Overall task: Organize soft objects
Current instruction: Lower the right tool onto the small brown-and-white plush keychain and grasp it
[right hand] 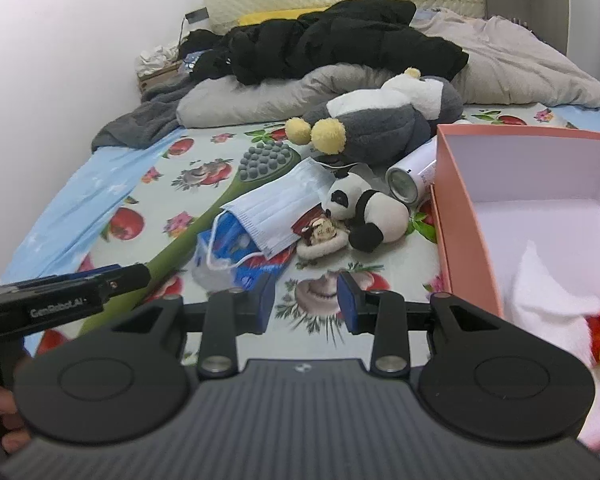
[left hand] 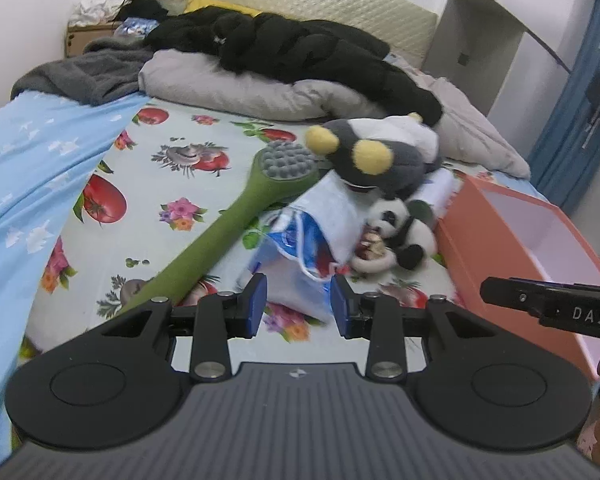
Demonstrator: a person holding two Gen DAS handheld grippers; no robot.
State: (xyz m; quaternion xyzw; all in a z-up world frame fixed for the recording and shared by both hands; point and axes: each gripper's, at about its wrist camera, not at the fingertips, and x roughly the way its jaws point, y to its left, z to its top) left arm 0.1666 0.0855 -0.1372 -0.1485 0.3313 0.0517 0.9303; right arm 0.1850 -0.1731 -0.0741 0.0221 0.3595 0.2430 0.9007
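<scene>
Currently both tongs apart, nothing between the pads: left tongs [left hand: 299, 304] over the face mask [left hand: 332, 208], right tongs [right hand: 305, 302] over bare floral bedsheet [right hand: 204, 200], apparently lined up for a pick. Soft items heaped mid-bed: panda plush [right hand: 364, 210] at 12 o'clock from right tongs, grey penguin plush [right hand: 384, 128] beyond. Pink box [right hand: 456, 216] at 3 o'clock, open, likely the destination; white cloth [right hand: 548, 292] already inside. Obstructions: green massage brush [left hand: 236, 216] lying diagonally at 10 o'clock, spray can [right hand: 410, 178] wedged beside box, snack packet [right hand: 236, 244] under mask.
</scene>
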